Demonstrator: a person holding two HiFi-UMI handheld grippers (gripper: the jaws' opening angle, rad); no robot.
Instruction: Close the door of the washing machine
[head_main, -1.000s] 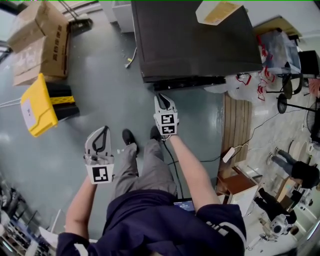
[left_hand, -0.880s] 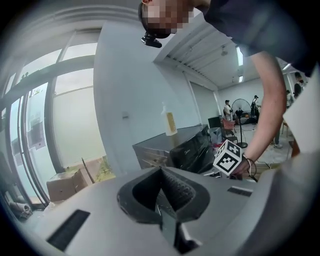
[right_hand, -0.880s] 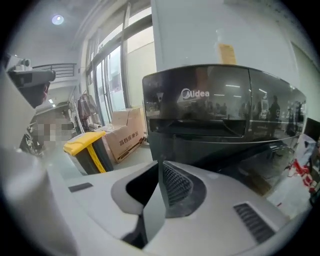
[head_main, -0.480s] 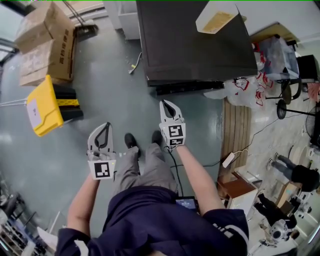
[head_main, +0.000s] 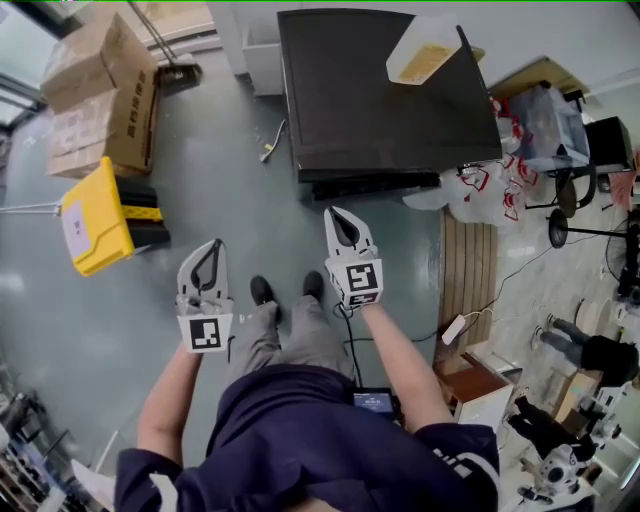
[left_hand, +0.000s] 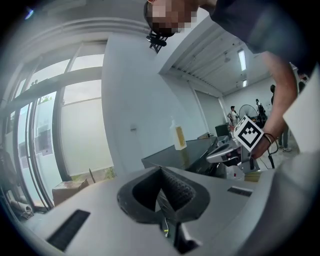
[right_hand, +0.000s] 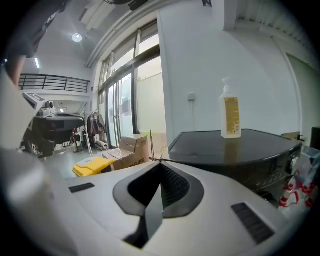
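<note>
The washing machine (head_main: 385, 90) is a dark box seen from above at the top of the head view, with a pale soap bottle (head_main: 424, 48) on its lid. Its front edge (head_main: 375, 183) shows as a thin dark strip, and the door itself is hidden from here. My right gripper (head_main: 333, 212) is shut and empty, a short way in front of that edge. My left gripper (head_main: 214, 245) hangs further left and nearer me, its tips together with nothing between them. In the right gripper view the closed tips (right_hand: 161, 163) point at the machine's top (right_hand: 235, 147).
Cardboard boxes (head_main: 100, 90) and a yellow bin (head_main: 95, 220) stand on the grey floor to the left. A wooden slatted board (head_main: 470, 260) and plastic bags (head_main: 480, 180) lie right of the machine. My feet (head_main: 263, 290) stand between the grippers, with a cable (head_main: 345, 330) trailing beside them.
Both grippers have risen toward the head camera, the right one more. The right gripper has come back from the machine's front edge.
</note>
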